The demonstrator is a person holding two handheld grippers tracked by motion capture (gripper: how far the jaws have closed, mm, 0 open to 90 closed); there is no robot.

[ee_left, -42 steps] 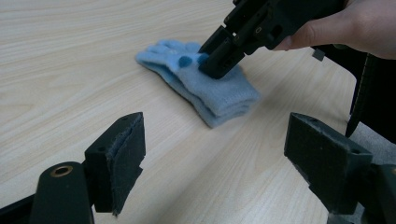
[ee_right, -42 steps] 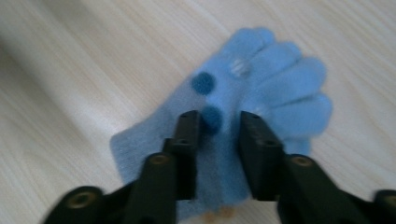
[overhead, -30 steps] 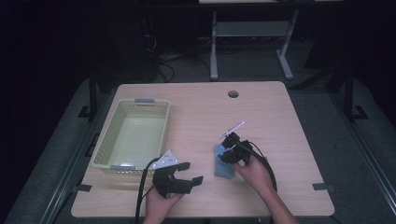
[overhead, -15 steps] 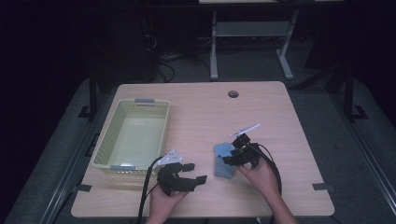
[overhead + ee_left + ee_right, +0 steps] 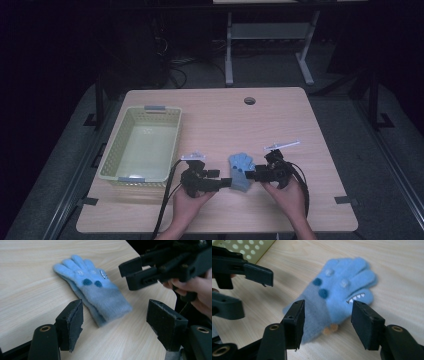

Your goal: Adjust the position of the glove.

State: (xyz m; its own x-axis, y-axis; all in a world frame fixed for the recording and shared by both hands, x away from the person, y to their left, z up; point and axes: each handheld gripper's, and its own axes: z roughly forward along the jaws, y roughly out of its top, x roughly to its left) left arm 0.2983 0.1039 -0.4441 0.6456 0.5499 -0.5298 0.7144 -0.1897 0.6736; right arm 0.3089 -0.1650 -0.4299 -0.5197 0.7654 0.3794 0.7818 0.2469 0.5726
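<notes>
Tongs from both hands are meeting over one small blue glove [image 5: 241, 171], which is lying flat on the wooden desk [image 5: 220, 125] near its front edge. The glove is carrying dark blue dots, pale dots and a row of white teeth near the thumb side, and its fingers are pointing away from the person.

The left tongs [image 5: 223, 183] are coming in from the left side of the glove. In the left gripper view their jaws are standing wide on both sides of the cuff, and the pads are not pressing on it; they have just been closing a little.

The right tongs [image 5: 251, 175] are coming in from the right side. Their jaws have just been opening, and in the right gripper view they are standing apart above the cuff, holding nothing.

Farther left on the desk, a pale green basket [image 5: 116, 150] is standing, well apart from the glove.
</notes>
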